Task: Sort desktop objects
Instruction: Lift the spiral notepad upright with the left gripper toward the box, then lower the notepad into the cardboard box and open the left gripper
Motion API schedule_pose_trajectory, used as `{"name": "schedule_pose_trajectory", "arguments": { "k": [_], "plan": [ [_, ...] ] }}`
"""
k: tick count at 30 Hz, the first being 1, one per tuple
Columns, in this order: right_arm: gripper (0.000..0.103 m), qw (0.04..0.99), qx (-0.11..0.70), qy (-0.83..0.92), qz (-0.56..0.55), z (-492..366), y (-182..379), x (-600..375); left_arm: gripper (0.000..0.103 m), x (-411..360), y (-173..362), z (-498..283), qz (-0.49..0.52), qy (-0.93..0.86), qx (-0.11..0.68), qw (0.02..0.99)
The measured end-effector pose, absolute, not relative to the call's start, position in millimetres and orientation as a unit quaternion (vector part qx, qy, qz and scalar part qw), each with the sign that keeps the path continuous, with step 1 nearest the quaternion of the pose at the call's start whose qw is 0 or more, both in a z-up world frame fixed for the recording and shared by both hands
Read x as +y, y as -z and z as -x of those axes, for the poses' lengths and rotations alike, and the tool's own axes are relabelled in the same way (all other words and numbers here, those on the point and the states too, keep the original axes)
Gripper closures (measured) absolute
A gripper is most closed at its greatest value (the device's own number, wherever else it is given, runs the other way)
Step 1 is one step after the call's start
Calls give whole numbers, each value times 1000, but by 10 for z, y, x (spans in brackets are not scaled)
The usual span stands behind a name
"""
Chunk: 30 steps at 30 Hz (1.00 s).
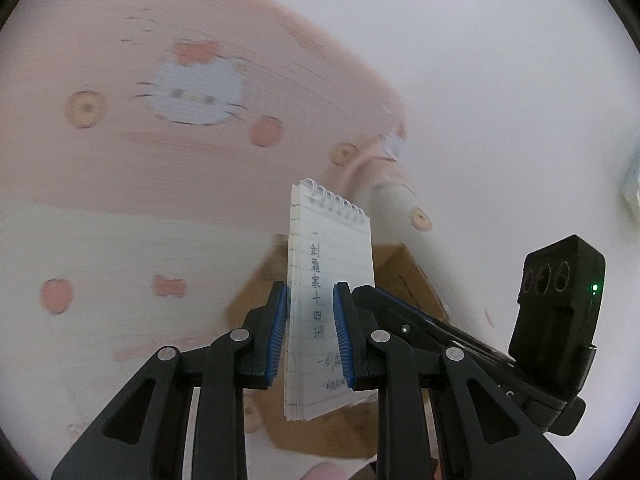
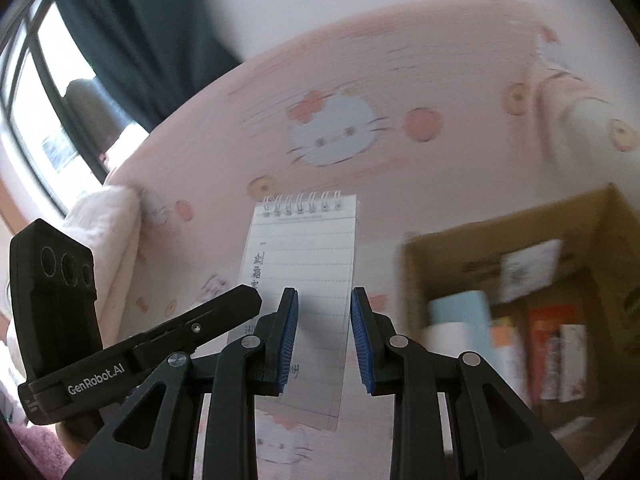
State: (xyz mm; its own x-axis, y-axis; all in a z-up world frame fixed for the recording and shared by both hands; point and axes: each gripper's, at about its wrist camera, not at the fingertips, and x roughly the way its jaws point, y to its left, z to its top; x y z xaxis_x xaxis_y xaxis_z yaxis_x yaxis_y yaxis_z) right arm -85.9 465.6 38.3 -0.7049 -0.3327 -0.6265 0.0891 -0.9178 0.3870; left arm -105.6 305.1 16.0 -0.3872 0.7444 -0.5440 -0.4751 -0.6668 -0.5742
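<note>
A small spiral notepad [image 1: 328,300] with handwritten Chinese characters stands upright in the air between the blue pads of my left gripper [image 1: 312,334], which is shut on it. The same notepad [image 2: 304,272] shows in the right wrist view, between the pads of my right gripper [image 2: 324,338], whose jaws stand a little apart around it; I cannot tell whether they touch it. The left gripper's body [image 2: 140,344] reaches in from the left there. A brown cardboard box [image 2: 520,280] holding several books and packages lies at the right.
A pink Hello Kitty cloth [image 1: 192,96] covers the surface behind and also shows in the right wrist view [image 2: 332,132]. The cardboard box [image 1: 404,272] shows behind the notepad. A window with a dark curtain [image 2: 132,20] is at the upper left. The background is motion-blurred.
</note>
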Motion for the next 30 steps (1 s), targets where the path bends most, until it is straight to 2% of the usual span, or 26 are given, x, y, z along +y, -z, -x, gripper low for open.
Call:
{"name": "schedule_pose_trajectory", "arguments": {
  "k": [14,20,30],
  "plan": [
    [79,-35,-153,904,-398,534,-288,6105,78,4729,243,994,492,-742,-116,440],
    [79,-55,-181,891,-412,491,-92,6505,78,5021,429,953,524,-718,-116,443],
    [79,-60,-173,872,-454,591,114,6684,78,5245,686,993,569,-696,-89,430]
  ]
}}
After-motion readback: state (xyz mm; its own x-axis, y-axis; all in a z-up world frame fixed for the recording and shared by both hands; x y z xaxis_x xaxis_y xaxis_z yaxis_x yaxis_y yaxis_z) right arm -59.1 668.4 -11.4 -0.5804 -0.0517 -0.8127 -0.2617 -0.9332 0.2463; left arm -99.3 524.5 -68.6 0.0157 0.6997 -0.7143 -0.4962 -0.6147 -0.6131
